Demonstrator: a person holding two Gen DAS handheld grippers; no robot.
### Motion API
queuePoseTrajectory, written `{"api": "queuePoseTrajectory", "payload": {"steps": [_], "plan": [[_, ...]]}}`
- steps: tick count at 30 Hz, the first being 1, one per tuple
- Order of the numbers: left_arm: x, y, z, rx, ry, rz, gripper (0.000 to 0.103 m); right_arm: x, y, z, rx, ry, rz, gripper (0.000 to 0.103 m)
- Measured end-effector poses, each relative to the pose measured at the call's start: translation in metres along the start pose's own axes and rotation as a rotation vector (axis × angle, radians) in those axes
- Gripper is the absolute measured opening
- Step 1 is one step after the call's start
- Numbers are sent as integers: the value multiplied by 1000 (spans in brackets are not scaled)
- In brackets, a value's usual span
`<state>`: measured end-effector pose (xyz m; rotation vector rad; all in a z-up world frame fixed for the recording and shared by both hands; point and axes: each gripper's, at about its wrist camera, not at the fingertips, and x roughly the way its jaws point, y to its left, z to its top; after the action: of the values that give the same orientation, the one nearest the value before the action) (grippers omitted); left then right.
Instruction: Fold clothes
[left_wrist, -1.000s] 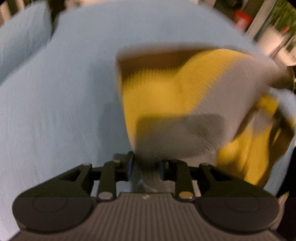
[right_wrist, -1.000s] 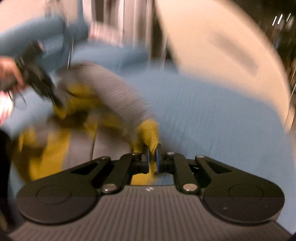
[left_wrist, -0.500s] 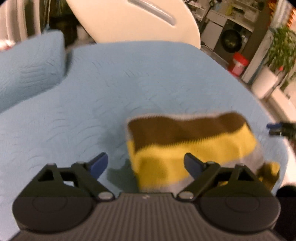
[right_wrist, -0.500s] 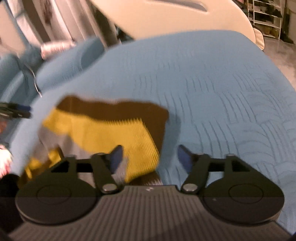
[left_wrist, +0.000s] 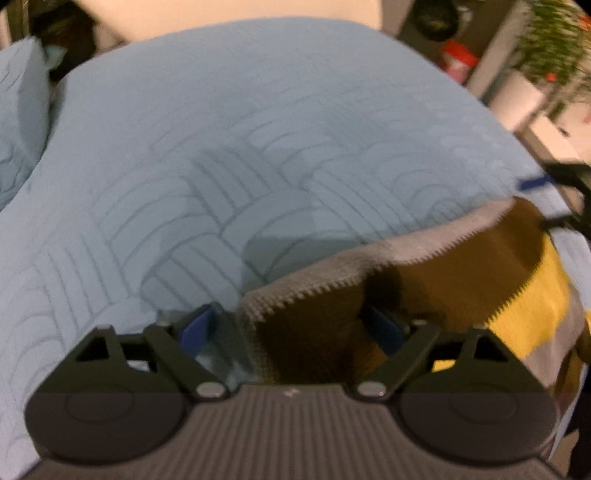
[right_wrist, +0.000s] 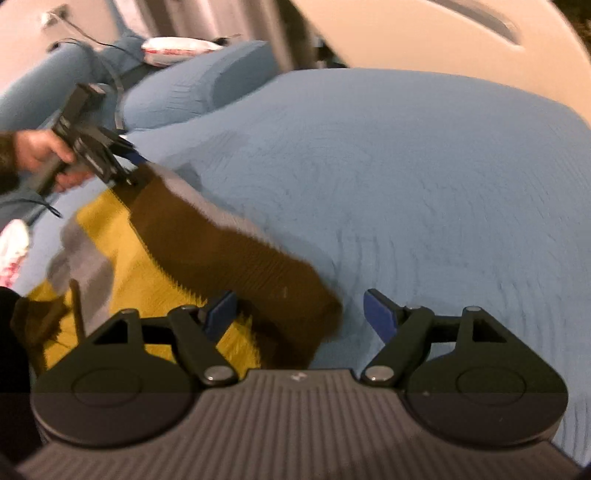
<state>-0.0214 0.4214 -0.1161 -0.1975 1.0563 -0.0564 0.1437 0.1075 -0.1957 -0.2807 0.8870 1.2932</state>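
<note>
A knit sweater with brown, yellow and grey stripes (left_wrist: 461, 273) lies on the blue quilted bed (left_wrist: 258, 147). My left gripper (left_wrist: 291, 328) is open, and the sweater's brown corner lies between its blue pads. My right gripper (right_wrist: 301, 314) is open too, with the sweater's other brown corner (right_wrist: 229, 258) between its fingers. In the right wrist view the left gripper (right_wrist: 122, 162) shows at the sweater's far corner, held in a hand. The right gripper's tip (left_wrist: 535, 182) shows at the left wrist view's right edge.
Blue pillows (right_wrist: 192, 96) lie at the head of the bed, with a beige headboard (right_wrist: 424, 33) behind. A red container (left_wrist: 458, 61) and a potted plant (left_wrist: 554, 40) stand on the floor beyond the bed's right side.
Both grippers were shut on the lifted sweater a second ago, then opened and let it drop on the bed. Since then both have moved down to its brown edge.
</note>
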Motion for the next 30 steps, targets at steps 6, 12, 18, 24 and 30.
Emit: {"api": "queuePoseTrajectory", "payload": {"steps": [6,12,18,24,30], "plan": [[-23,-18,-4,115,1,-60,20,38,15,21,-68,229,153,31],[-100,-65,-4,328,-178,83,20,-22,102,37,-558,42,-178,25],[-145,-148,-107,608,-143,103,31,-102,202,-71,-1071,-133,-445,27],[-87,-182,-216,602,159,64,29,-86,231,-186,-1042,187,-268,34],[-109,-171,-240,532,183,125,61,-114,247,-196,-866,288,-299,73]]}}
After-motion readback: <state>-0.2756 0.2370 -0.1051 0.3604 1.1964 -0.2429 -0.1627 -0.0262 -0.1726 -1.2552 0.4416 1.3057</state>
